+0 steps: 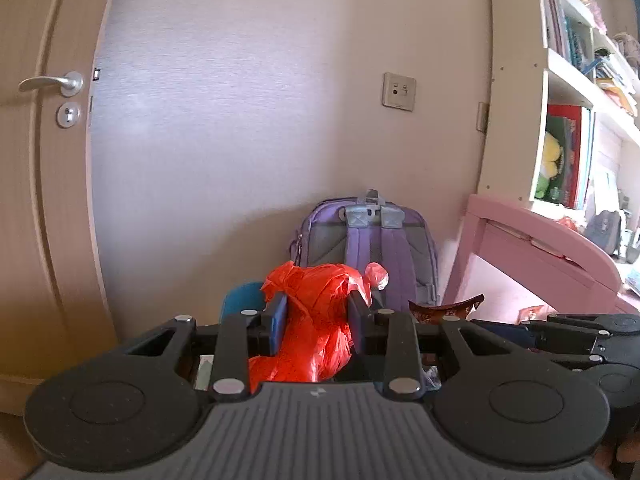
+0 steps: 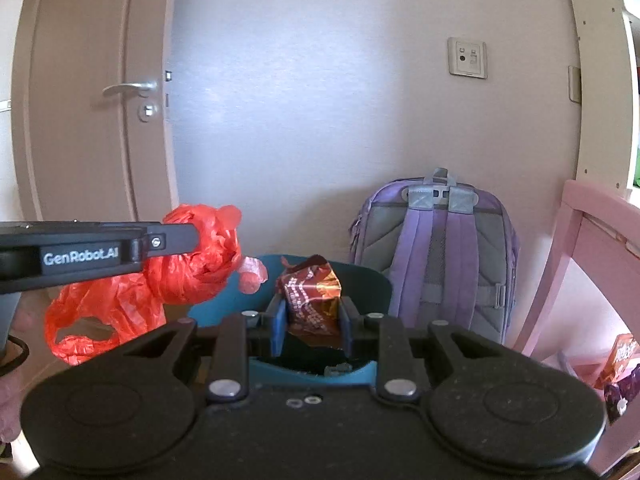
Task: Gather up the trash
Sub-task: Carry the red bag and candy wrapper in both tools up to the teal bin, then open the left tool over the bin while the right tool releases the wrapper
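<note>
A: Start at the left. What is your left gripper [image 1: 318,320] doing?

B: Your left gripper is clamped on a bunched red plastic bag [image 1: 308,320]. Its blue pads press the crumpled film from both sides, and the rest of the bag hangs loose below the jaws, in the air to the left of the teal bin [image 2: 360,284].

A: How will that bag handle?

B: I judge it very light, soft and slippery. Thin film like this slides and stretches, so you want a thick gathered wad between the pads, as you have now, not a single layer. A loose loop trails low in the right wrist view, and it could snag on the bin's rim.

A: And further right?

B: Your right gripper [image 2: 312,316] is closed on a crumpled brown foil wrapper [image 2: 310,300], held just over the bin's open mouth, towards its near rim. The wrapper looks light, crinkly and a bit springy. It keeps its crushed shape, so a grip across its middle should hold, though glossy foil can slip.

A: Anything around the bin you should mind?

B: A purple backpack [image 2: 436,256] leans on the wall just right of the bin, and a pink desk [image 2: 580,240] stands further right. Both are apart from your grippers. More packets lie on the floor under the desk, too blurred to name.
</note>
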Demonstrator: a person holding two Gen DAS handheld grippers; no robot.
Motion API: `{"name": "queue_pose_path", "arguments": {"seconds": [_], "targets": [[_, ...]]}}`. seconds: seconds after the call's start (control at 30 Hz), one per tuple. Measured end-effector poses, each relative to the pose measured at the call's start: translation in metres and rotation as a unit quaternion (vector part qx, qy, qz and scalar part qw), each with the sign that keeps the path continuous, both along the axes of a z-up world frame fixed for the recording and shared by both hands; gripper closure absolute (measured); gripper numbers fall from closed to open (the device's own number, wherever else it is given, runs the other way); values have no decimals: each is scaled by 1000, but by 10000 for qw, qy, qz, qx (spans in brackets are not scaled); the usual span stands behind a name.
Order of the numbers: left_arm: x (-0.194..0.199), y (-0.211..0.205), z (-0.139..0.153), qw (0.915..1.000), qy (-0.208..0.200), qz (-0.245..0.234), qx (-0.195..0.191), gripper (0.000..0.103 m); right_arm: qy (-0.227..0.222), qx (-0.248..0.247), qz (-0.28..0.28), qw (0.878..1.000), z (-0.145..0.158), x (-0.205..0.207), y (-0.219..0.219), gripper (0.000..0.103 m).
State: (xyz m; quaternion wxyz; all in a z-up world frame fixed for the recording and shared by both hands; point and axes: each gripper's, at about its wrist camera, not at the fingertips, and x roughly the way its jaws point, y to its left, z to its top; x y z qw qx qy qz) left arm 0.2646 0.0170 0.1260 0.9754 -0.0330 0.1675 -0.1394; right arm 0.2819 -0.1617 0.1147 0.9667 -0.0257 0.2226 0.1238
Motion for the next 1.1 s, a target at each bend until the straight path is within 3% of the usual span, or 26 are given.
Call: {"name": "queue_pose_path", "arguments": {"seconds": [0.23, 0.4, 0.63, 0.87, 1.1], "targets": [[52, -10, -7, 9998, 175, 61, -52, 72, 240, -125, 52, 9996, -19, 44, 5, 78], [94, -23, -25, 9990, 420, 115, 119, 72, 554, -253, 143, 9980, -41, 73, 11, 78], [148, -33, -63, 9928, 1175, 196, 144, 72, 990, -487, 214, 9937, -69, 100, 17, 77], [176, -40, -98, 9821, 1803, 370, 394, 71, 1296, -554, 336, 9895, -86, 106, 19, 73], [181, -41, -113, 9773, 2058, 288, 421, 67, 1329, -607, 361, 9886, -87, 102, 22, 71]]}}
